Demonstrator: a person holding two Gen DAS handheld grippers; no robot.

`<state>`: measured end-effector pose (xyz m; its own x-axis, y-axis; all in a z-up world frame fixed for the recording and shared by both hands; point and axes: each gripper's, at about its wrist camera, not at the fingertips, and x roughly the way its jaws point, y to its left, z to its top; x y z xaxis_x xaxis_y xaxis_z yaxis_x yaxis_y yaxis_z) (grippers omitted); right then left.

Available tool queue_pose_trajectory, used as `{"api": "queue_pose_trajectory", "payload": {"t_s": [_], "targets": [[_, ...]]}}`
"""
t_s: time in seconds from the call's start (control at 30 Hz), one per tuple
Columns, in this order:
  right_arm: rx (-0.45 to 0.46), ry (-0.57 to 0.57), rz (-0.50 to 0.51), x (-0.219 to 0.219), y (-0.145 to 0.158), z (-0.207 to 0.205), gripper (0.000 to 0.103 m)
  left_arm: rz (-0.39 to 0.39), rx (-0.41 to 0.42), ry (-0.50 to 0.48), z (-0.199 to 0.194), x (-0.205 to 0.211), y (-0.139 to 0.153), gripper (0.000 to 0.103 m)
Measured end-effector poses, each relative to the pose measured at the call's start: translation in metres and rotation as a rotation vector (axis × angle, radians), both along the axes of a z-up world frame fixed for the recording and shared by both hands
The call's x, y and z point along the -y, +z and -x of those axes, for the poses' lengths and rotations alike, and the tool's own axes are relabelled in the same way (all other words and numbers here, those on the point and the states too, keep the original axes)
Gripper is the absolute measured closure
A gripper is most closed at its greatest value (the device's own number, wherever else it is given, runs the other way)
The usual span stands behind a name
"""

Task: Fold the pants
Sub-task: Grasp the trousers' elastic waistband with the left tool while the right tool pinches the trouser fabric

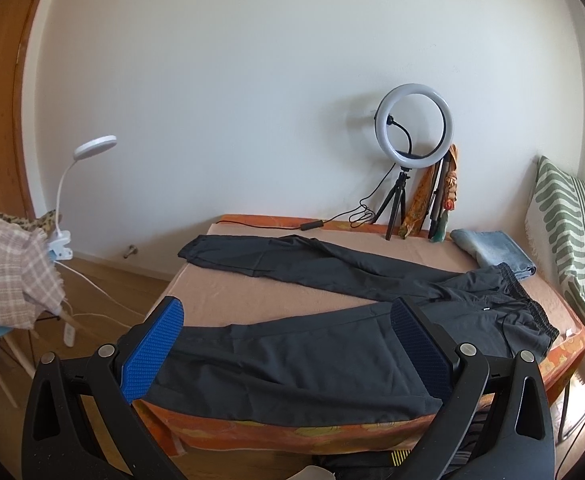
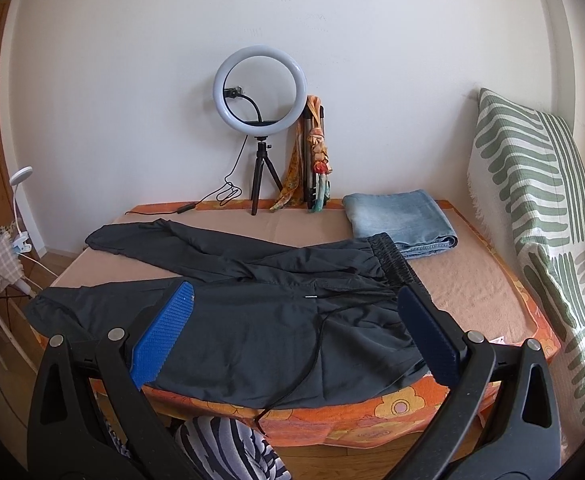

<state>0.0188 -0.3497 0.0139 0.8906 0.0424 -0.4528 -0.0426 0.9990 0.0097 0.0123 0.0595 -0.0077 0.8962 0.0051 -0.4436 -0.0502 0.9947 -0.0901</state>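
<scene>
- Holding both tools above the front edge of the bed (image 2: 476, 276), we have nothing gripped: the left gripper (image 1: 288, 344) is spread wide with its blue pads (image 1: 152, 352) apart, and the right gripper (image 2: 296, 332) is just as widely released.
- We see the black pants (image 2: 232, 320) spread flat across the bed, waistband toward the right side and legs running toward the left edge.
- The near leg lies along the front edge, and its cuff reaches the front left corner.
- The far leg angles away toward the back left corner, so the two legs form an open V.
- A black drawstring (image 2: 316, 344) trails from the waistband across the cloth and hangs over the front edge.
- We note folded jeans (image 2: 400, 220) near the back right corner, just beside the waistband; whether they touch it we cannot tell.
- A ring light (image 2: 259, 90) on a small tripod stands at the back edge against the wall, with a bundle of scarves (image 2: 318, 156) leaning beside it.
- A green-striped cushion (image 2: 532, 184) stands propped along the right side of the bed.
- Off the left edge, a white clip lamp (image 1: 92, 148) rises over a chair draped with checked cloth (image 1: 8, 268).
</scene>
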Motion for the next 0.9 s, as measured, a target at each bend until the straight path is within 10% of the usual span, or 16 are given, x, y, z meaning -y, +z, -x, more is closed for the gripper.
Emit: {"api": "queue_pose_trajectory", "payload": {"t_s": [0.47, 0.9], "targets": [[-0.044, 0.142, 0.135, -0.051, -0.006, -0.134, 0.0, -0.057, -0.16, 0.08, -0.132, -0.103, -0.033, 0.001], [-0.233, 0.349, 0.145, -0.132, -0.071, -0.288, 0.0, -0.092, -0.305, 0.083, -0.281, -0.156, -0.07, 0.004]]}}
